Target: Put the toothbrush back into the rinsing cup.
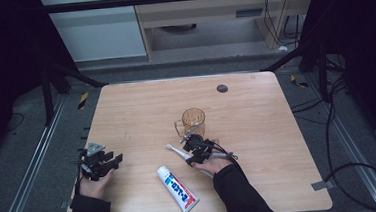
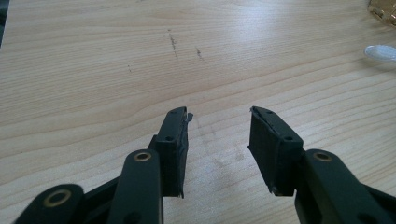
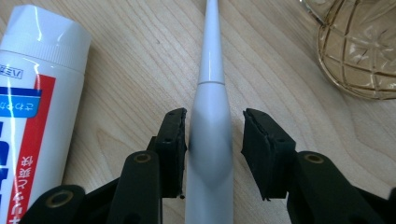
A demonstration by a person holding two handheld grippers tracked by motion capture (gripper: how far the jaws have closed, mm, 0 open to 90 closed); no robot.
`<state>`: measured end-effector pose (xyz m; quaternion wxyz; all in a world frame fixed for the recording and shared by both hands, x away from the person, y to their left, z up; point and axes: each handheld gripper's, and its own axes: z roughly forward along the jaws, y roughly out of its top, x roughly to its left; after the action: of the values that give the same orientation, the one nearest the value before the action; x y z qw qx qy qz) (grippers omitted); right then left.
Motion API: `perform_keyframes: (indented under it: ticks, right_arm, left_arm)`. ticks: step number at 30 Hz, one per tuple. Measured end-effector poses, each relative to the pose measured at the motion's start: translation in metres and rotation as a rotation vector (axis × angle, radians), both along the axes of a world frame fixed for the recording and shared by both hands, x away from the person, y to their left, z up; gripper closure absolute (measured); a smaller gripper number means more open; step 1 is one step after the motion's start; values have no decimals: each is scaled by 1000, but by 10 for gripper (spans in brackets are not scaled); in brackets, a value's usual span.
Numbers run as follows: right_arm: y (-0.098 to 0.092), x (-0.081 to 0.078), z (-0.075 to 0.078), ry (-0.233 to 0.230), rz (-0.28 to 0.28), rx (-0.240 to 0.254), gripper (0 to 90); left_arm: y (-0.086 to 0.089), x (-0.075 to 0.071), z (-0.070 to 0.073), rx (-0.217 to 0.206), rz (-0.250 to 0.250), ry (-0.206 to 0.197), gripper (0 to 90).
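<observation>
Wooden table (image 1: 258, 131): right claw (image 3: 212, 126) apart astride toothbrush (image 3: 210, 93); left claw (image 2: 219, 126) apart, empty.

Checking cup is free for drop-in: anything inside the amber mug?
The amber mug looks empty through its glass wall; its bottom is partly hidden by the right gripper over the toothbrush.

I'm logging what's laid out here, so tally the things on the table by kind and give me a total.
Toothbrush: 1, white, lying between the open right tongs
Toothpaste tube: 1, white with red and blue print
Glass mug: 1, amber, with a handle
Total: 3 things on the wooden table
</observation>
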<state>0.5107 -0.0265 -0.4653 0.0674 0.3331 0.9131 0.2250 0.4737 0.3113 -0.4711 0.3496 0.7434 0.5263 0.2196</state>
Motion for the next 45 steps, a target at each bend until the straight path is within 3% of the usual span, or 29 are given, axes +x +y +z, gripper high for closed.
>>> perform_keyframes:
  ticks: [16, 29, 36, 45]
  right_arm:
    - [5, 2, -8, 23, -5, -33, 654]
    - [3, 3, -6, 46, -14, -19, 671]
    - [-1, -2, 2, 34, -13, 10, 672]
    - [-12, -12, 24, -22, -13, 105, 672]
  left_arm:
    - [0, 0, 0, 1, 0, 0, 563]
    - [0, 0, 0, -2, 3, -1, 563]
    - [0, 0, 0, 0, 3, -2, 564]
    - [0, 0, 0, 2, 3, -2, 564]
